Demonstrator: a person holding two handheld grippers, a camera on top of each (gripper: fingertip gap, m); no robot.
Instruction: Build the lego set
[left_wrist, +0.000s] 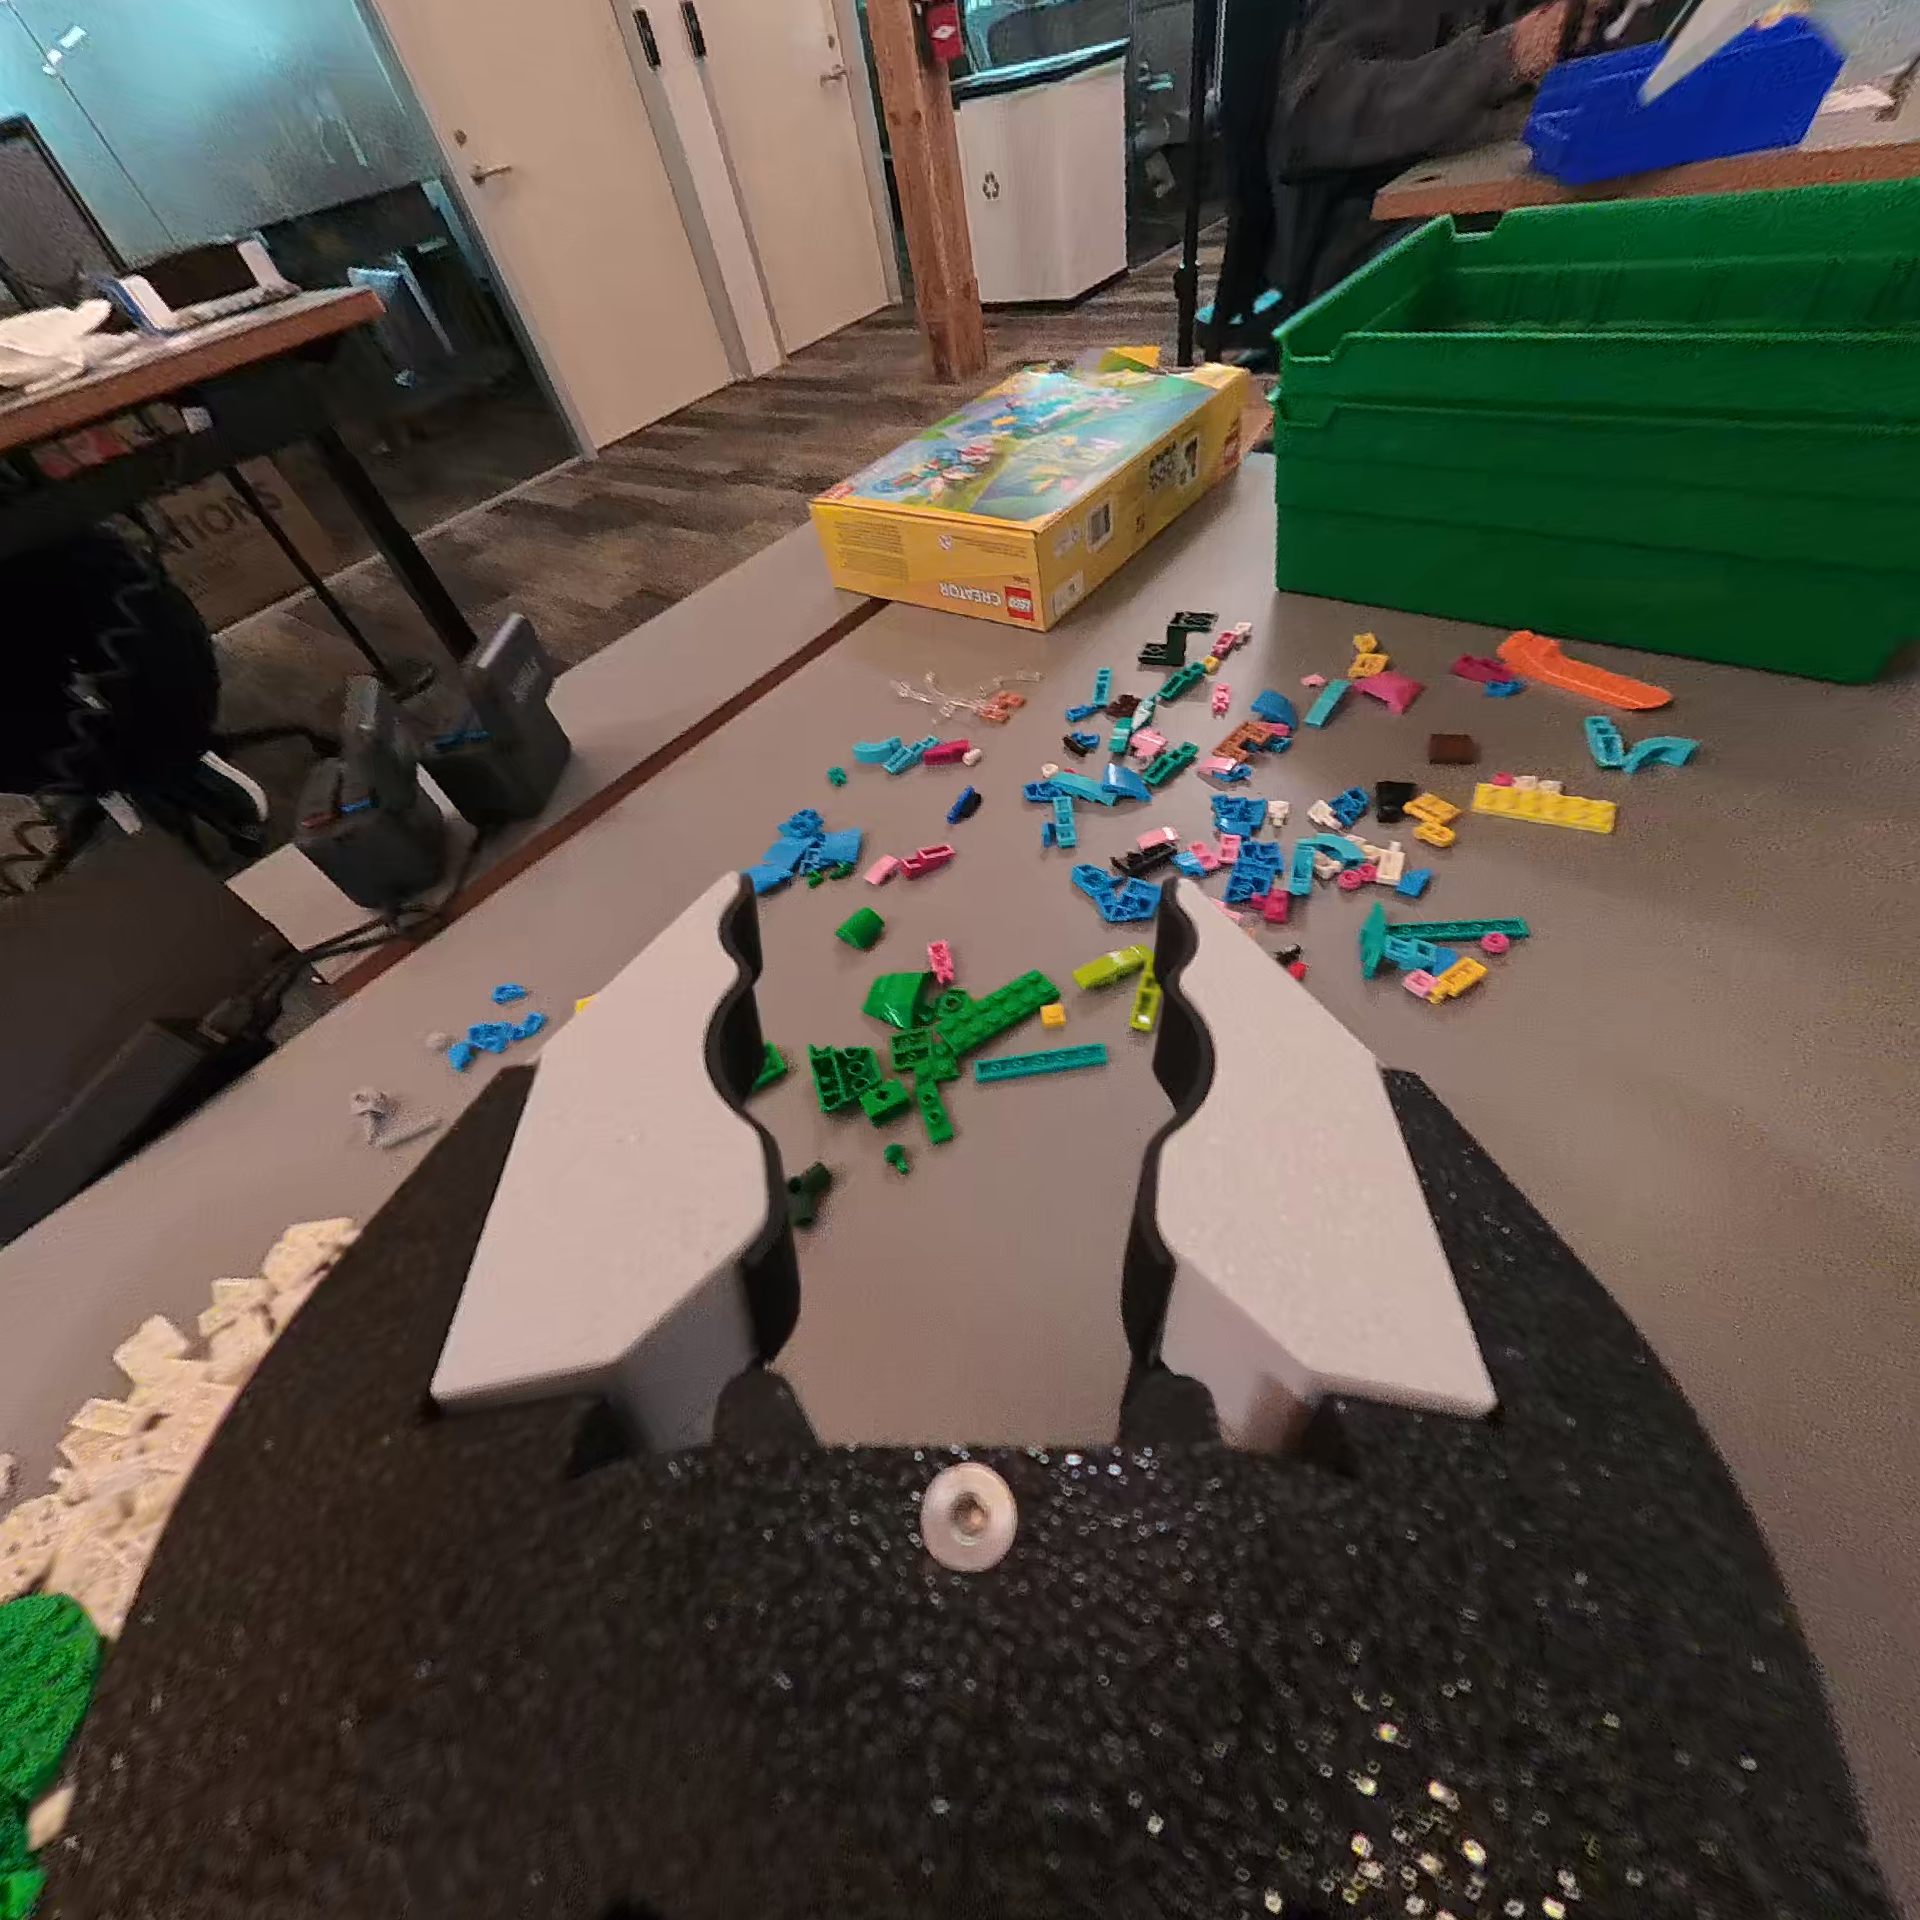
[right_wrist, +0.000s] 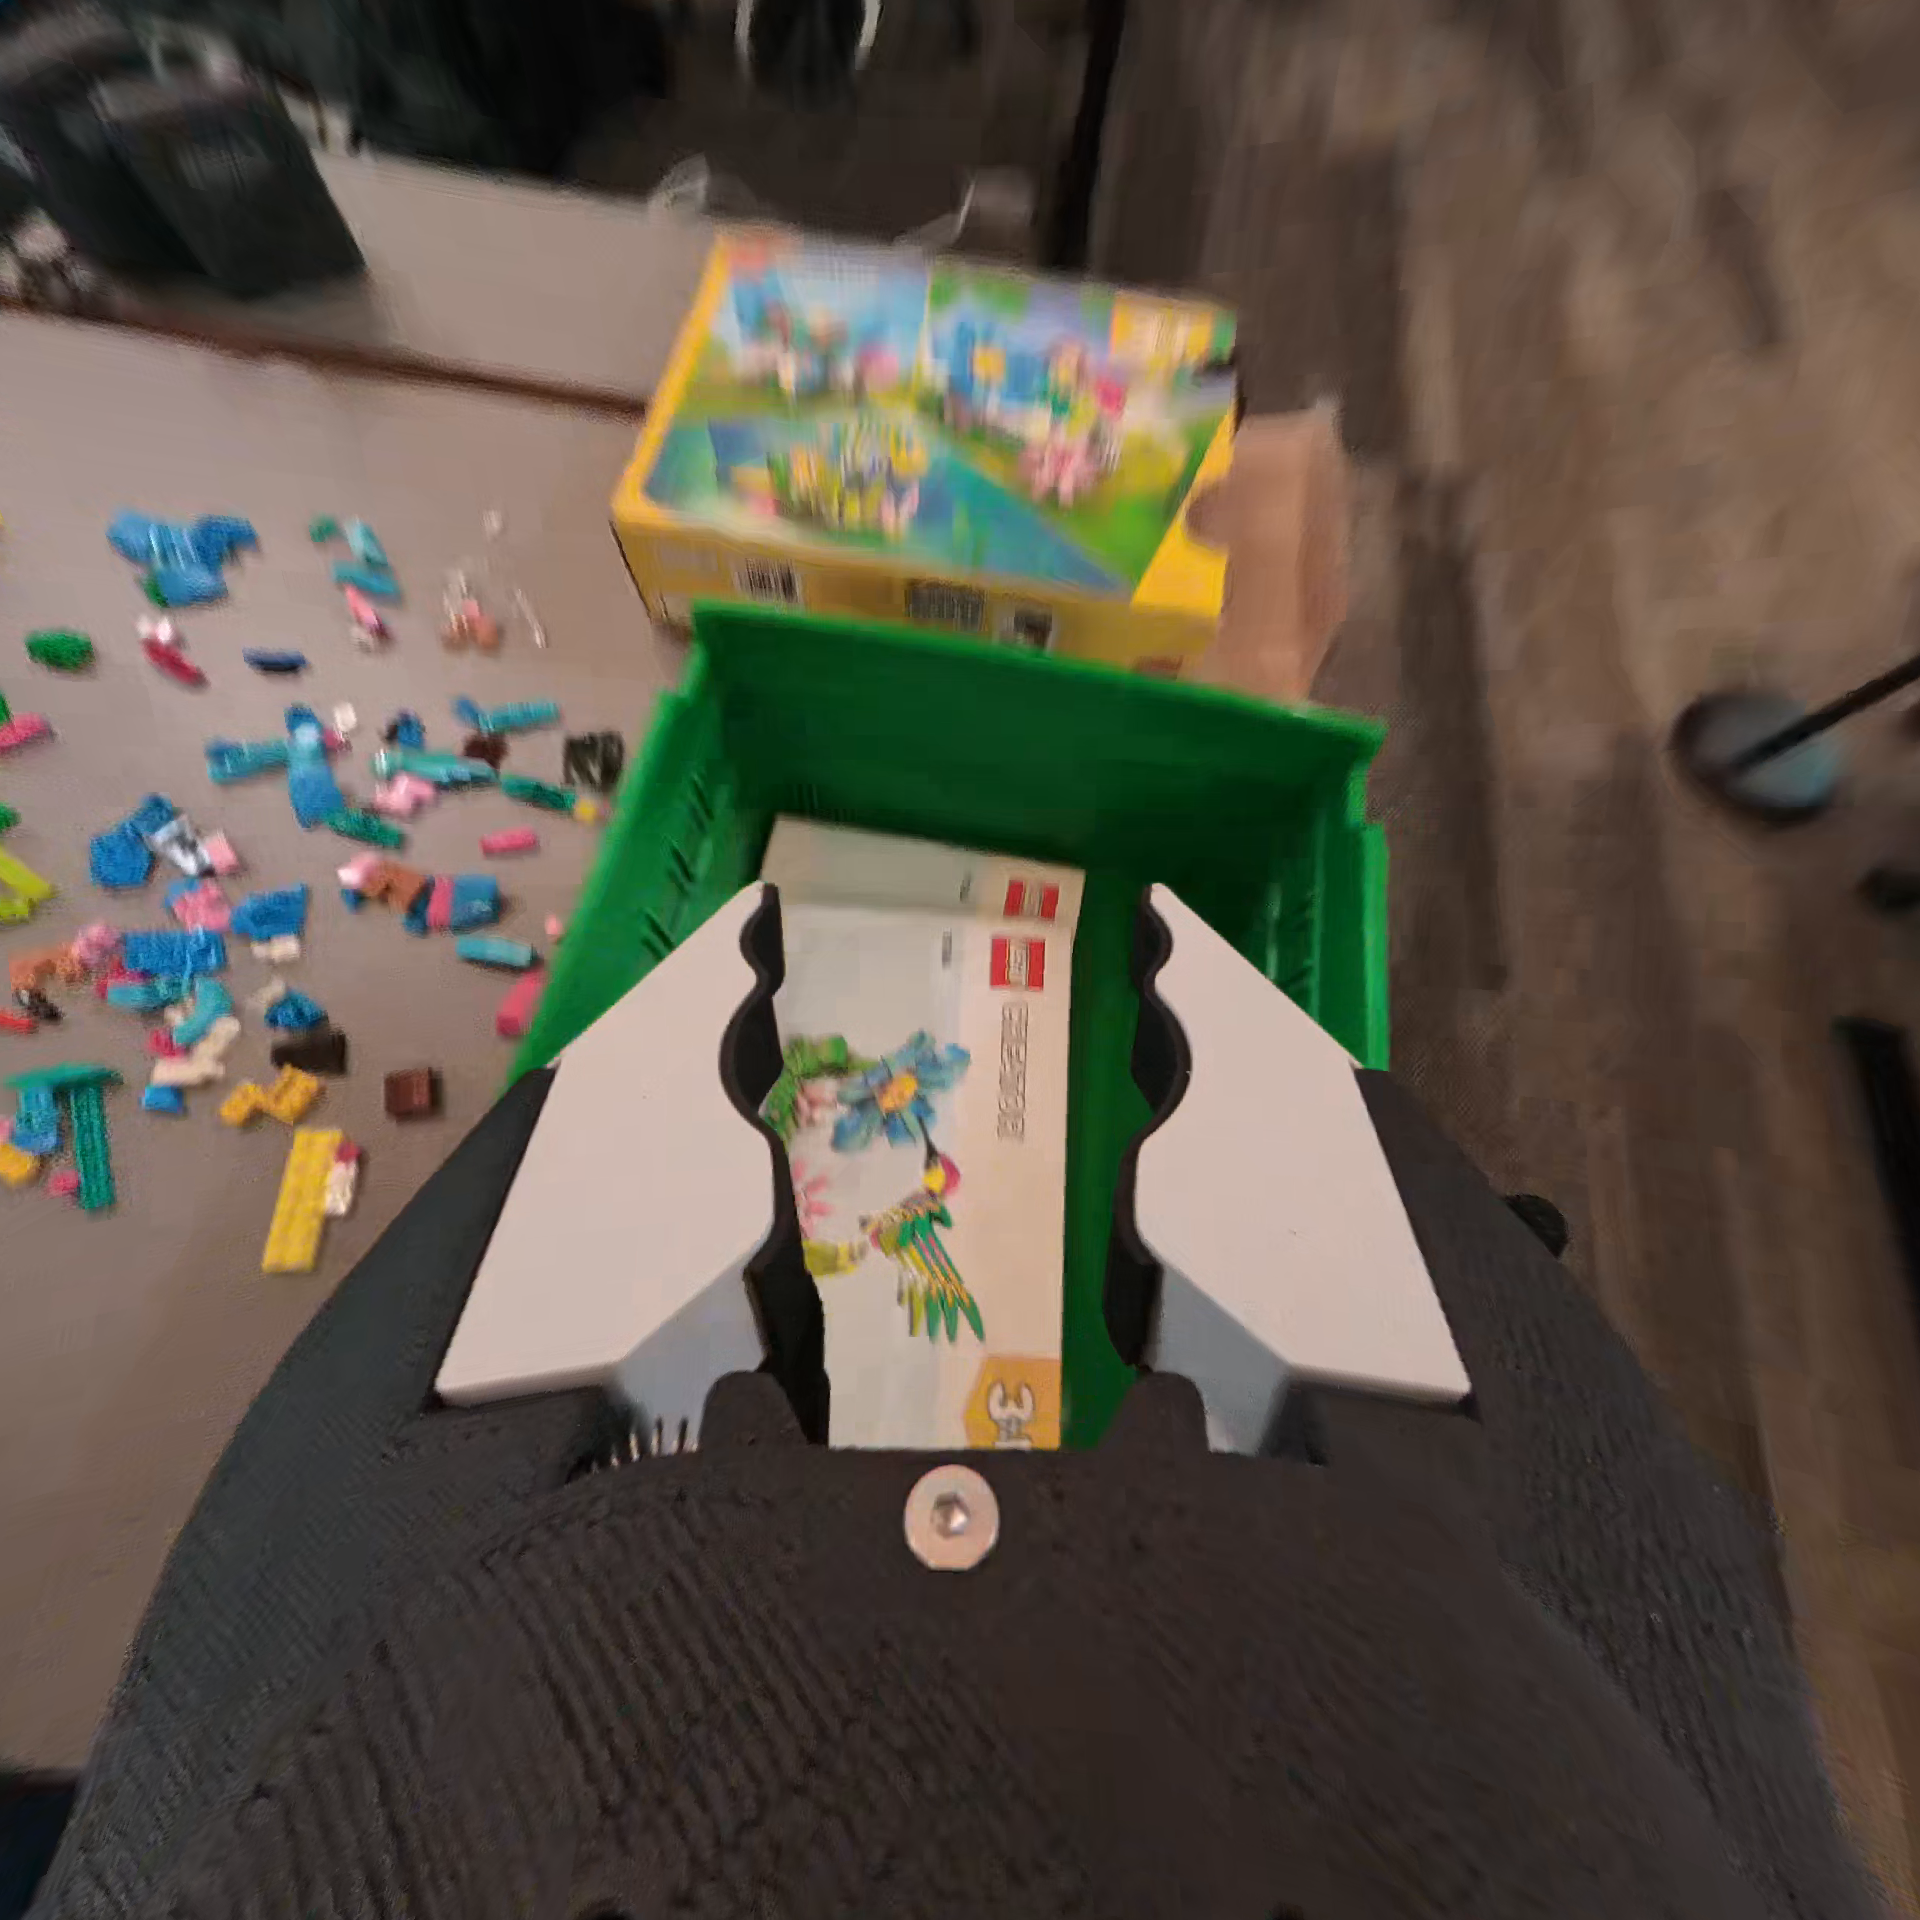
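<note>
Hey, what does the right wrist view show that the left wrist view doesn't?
Only the right: two instruction booklets lying inside the green bin, seen between the open right gripper.

Only the left: the green bricks in front of the open, empty left gripper, an orange piece and a blue bin behind.

Both: the yellow box, the scattered coloured bricks and the grey table.

Print runs along the near side of the yellow toy box (left_wrist: 1023, 540) on my desk (left_wrist: 1039, 1299), with barcodes on its end, and a recycling sign marks the white bin (left_wrist: 1042, 177). Red logo squares sit on the booklets (right_wrist: 935, 1039) in the green crate (right_wrist: 1039, 727), their lettering blurred
</note>
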